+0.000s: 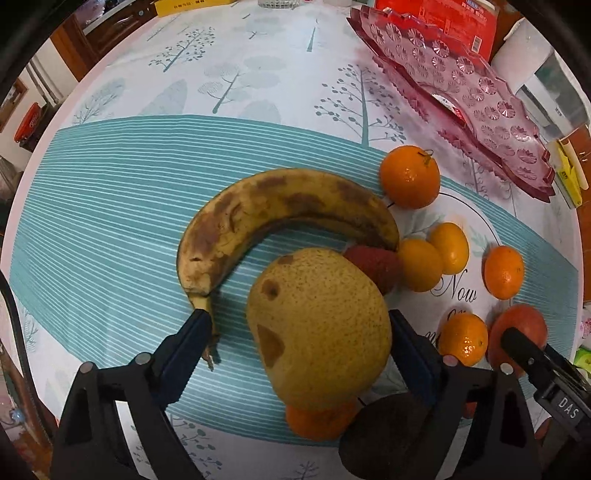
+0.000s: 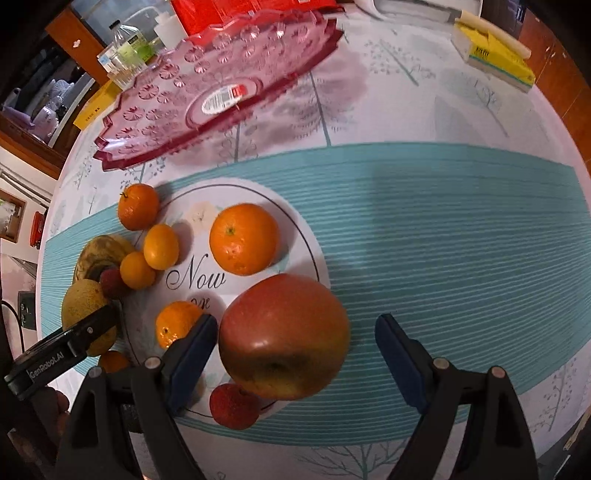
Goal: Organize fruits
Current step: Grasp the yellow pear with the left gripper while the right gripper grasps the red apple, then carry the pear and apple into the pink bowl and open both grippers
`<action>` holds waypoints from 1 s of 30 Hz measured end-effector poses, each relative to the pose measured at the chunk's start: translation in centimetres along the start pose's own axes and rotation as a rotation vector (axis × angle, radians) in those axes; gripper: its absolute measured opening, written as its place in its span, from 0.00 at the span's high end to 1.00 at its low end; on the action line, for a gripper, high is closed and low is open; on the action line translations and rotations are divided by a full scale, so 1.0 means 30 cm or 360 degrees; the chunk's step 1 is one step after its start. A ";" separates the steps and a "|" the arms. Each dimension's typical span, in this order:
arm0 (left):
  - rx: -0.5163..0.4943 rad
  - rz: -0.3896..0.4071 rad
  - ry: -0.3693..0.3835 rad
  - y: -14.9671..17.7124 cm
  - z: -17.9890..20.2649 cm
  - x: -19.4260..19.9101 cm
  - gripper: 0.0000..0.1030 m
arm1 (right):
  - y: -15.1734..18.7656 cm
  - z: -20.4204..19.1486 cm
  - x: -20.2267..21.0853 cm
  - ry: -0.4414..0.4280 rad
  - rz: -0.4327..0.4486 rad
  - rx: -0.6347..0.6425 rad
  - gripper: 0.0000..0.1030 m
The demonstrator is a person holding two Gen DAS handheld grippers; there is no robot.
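Note:
My left gripper (image 1: 295, 325) is open around a speckled yellow pear (image 1: 317, 328); its right pad touches the pear, its left pad lies by the stem of a spotted banana (image 1: 273, 210). My right gripper (image 2: 295, 336) is open around a red apple (image 2: 284, 336), left pad close to it, right pad apart. Several oranges lie about, one large (image 2: 243, 238) and one by the banana (image 1: 410, 177). Two yellow kumquats (image 1: 434, 258) and a red lychee (image 1: 373, 264) sit beside the pear. A pink glass fruit plate (image 2: 207, 88) stands empty at the back.
A second lychee (image 2: 234, 406) lies under the apple. A dark avocado (image 1: 384, 435) sits under my left gripper. A yellow box (image 2: 495, 59) is at the far right edge, bottles (image 2: 125, 48) and a red package (image 1: 443, 18) behind the plate. The tablecloth (image 2: 461, 221) covers the table.

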State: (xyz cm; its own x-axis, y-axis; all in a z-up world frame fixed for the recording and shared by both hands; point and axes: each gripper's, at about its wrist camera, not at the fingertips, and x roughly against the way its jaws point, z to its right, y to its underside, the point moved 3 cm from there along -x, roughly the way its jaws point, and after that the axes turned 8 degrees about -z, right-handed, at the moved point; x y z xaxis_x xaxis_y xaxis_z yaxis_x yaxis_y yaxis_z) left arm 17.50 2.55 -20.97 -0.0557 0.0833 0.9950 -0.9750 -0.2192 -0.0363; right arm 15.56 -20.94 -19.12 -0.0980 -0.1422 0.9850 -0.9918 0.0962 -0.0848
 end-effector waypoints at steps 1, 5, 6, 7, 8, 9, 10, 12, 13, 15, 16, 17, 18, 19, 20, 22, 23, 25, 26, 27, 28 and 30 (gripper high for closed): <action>0.0001 -0.0001 0.0002 -0.001 0.003 -0.006 0.13 | -0.002 0.003 -0.006 0.0001 -0.0010 -0.0006 0.15; -0.0002 -0.0029 0.0036 -0.004 -0.005 -0.032 0.20 | -0.006 0.018 -0.024 -0.0027 -0.0046 -0.0031 0.15; 0.0000 -0.0039 0.0042 -0.004 -0.003 -0.039 0.21 | -0.006 0.020 -0.027 -0.0038 -0.0054 -0.0032 0.18; -0.0002 -0.0046 0.0050 -0.006 -0.005 -0.041 0.22 | -0.006 0.023 -0.030 -0.0067 -0.0069 -0.0033 0.21; -0.0007 -0.0041 0.0046 -0.008 -0.003 -0.040 0.23 | -0.013 0.024 -0.031 -0.0067 -0.0064 -0.0029 0.23; -0.0018 -0.0032 0.0047 -0.009 0.000 -0.041 0.26 | -0.014 0.021 -0.029 -0.0087 -0.0061 -0.0013 0.30; -0.0029 -0.0027 0.0043 -0.006 0.001 -0.041 0.27 | -0.014 0.017 -0.026 -0.0101 -0.0060 0.0003 0.33; -0.0054 -0.0017 0.0042 -0.009 0.023 -0.045 0.33 | -0.014 0.016 -0.025 -0.0071 -0.0054 0.0023 0.33; -0.0066 -0.0013 0.0045 -0.010 0.028 -0.044 0.34 | -0.012 0.011 -0.025 -0.0064 -0.0051 0.0029 0.33; -0.0081 -0.0009 0.0032 -0.011 0.034 -0.043 0.35 | -0.012 0.014 -0.023 -0.0066 -0.0048 0.0023 0.33; -0.0084 -0.0008 0.0033 -0.011 0.035 -0.043 0.35 | -0.013 0.019 -0.021 -0.0071 -0.0049 0.0021 0.33; -0.0084 -0.0008 0.0036 -0.013 0.040 -0.045 0.35 | -0.011 0.026 -0.020 -0.0070 -0.0054 0.0016 0.33; -0.0088 -0.0012 0.0038 -0.014 0.041 -0.046 0.35 | -0.009 0.029 -0.019 -0.0072 -0.0055 0.0011 0.33; -0.0100 -0.0012 0.0045 -0.014 0.043 -0.047 0.35 | -0.009 0.037 -0.017 -0.0068 -0.0058 0.0013 0.33; -0.0102 -0.0017 0.0044 0.005 0.016 -0.031 0.35 | -0.001 0.018 -0.021 -0.0061 -0.0059 0.0013 0.33; -0.0100 -0.0016 0.0046 0.013 0.006 -0.022 0.35 | 0.023 0.010 -0.020 -0.0058 -0.0059 0.0004 0.33; -0.0100 -0.0011 0.0049 0.021 0.001 -0.015 0.35 | 0.028 0.012 -0.017 -0.0062 -0.0057 -0.0001 0.33; -0.0111 0.0007 0.0050 0.030 -0.002 0.001 0.35 | 0.036 0.021 -0.004 -0.0066 -0.0045 -0.0003 0.33; -0.0116 0.0018 0.0046 0.034 0.000 0.011 0.35 | 0.033 0.004 -0.002 -0.0064 -0.0038 -0.0002 0.33; -0.0124 0.0028 0.0044 0.039 0.001 0.024 0.35 | 0.037 0.007 0.008 -0.0065 -0.0028 0.0000 0.33; -0.0129 0.0040 0.0047 0.042 0.003 0.037 0.35 | 0.039 0.010 0.021 -0.0068 -0.0013 0.0002 0.33; -0.0142 0.0063 0.0049 0.047 0.010 0.059 0.35 | 0.041 -0.003 0.036 -0.0069 0.0006 0.0011 0.33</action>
State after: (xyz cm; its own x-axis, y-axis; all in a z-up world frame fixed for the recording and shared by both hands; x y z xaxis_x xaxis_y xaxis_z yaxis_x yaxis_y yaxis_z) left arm 16.09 2.09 -19.22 -0.0997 0.1065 0.9893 -0.9871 -0.1358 -0.0848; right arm 14.24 -20.90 -18.13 -0.1053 -0.1845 0.9772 -0.9919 0.0898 -0.0899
